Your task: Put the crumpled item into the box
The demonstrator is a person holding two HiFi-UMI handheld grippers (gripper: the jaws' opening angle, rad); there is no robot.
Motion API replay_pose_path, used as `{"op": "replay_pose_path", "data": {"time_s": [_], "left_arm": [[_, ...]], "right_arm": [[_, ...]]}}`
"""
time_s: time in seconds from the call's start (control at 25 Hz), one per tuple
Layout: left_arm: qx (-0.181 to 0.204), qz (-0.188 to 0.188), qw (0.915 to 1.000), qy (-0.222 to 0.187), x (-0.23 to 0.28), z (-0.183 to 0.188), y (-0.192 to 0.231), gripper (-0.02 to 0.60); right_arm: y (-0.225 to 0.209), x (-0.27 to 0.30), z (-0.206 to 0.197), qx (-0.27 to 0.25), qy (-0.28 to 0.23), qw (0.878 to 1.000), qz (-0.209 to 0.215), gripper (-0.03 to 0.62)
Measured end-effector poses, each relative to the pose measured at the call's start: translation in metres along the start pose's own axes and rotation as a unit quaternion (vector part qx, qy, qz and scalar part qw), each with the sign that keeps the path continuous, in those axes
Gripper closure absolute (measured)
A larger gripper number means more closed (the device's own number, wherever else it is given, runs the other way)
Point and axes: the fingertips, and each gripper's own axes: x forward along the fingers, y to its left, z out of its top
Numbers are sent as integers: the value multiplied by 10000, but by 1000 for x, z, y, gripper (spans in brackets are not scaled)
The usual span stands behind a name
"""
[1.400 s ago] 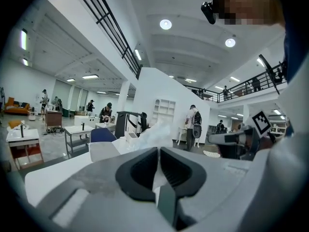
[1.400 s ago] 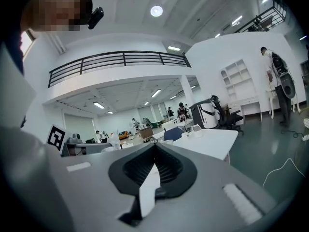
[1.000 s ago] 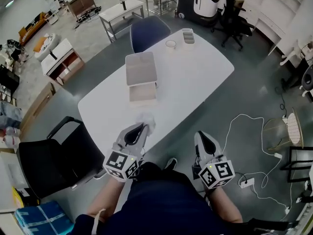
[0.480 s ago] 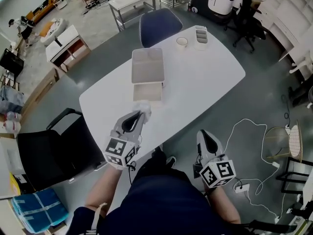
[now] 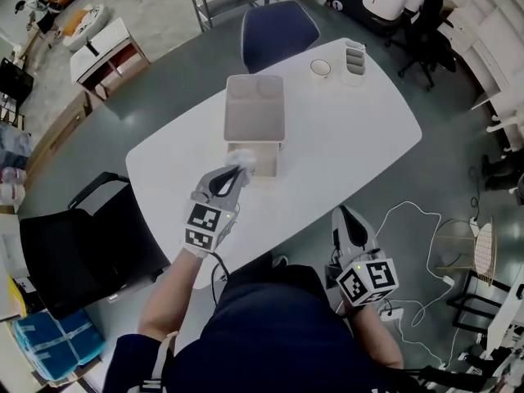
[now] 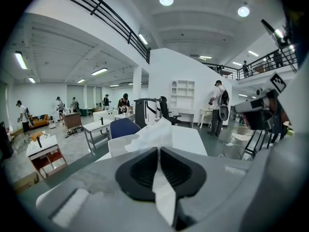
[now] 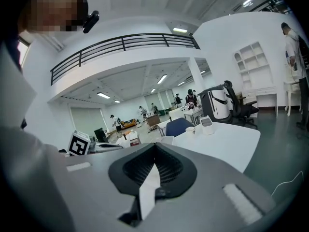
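The crumpled item is a white tissue (image 5: 242, 157), pinched in my left gripper (image 5: 239, 169) and hanging over the near left edge of the open pale box (image 5: 268, 164). The box's lid (image 5: 255, 109) lies open behind it on the white table (image 5: 360, 137). In the left gripper view the tissue (image 6: 155, 132) bulges out past the shut left gripper (image 6: 158, 150), and part of the box (image 6: 120, 144) shows behind it. My right gripper (image 5: 341, 213) hangs off the table's near edge, above the floor. In the right gripper view the right gripper (image 7: 155, 147) is shut with nothing in it.
A small cup (image 5: 320, 68) and a grey organiser (image 5: 354, 55) stand at the table's far end. A blue chair (image 5: 278, 29) is behind the table and a black chair (image 5: 74, 252) at its left. A white cable (image 5: 409, 211) lies on the floor to the right.
My left gripper has carried the tissue forward from the table's near edge to the box. The right gripper has stayed low beside the table.
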Motion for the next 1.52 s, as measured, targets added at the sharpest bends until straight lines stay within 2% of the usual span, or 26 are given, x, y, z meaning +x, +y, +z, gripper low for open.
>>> {"op": "replay_pose_path", "data": {"time_s": [0.24,0.48,0.68,0.92,1.32,1.52], "left_arm": [[350,-143,9976,586,44,-33,21,565],[489,-261,9886,1399,90,-77,26,565],[374,-224,9774,2068,115,-112,21,565],[332,-442,9590,2779,133,-138,14,563],[355,-213,9512,3059,151,-154,21,551],[223,-205,9553,2941,153,-147,20,457]], "right_arm": [[0,32,-6,36,245,9996,136,592],[-16,56,-9,107,499,9979,403,592],[-37,63,-1,120,614,9964,569,592],[-54,68,2,200,678,9958,576,592],[-68,65,-4,285,760,9955,482,592],[-68,66,2,292,741,9955,503,592]]}}
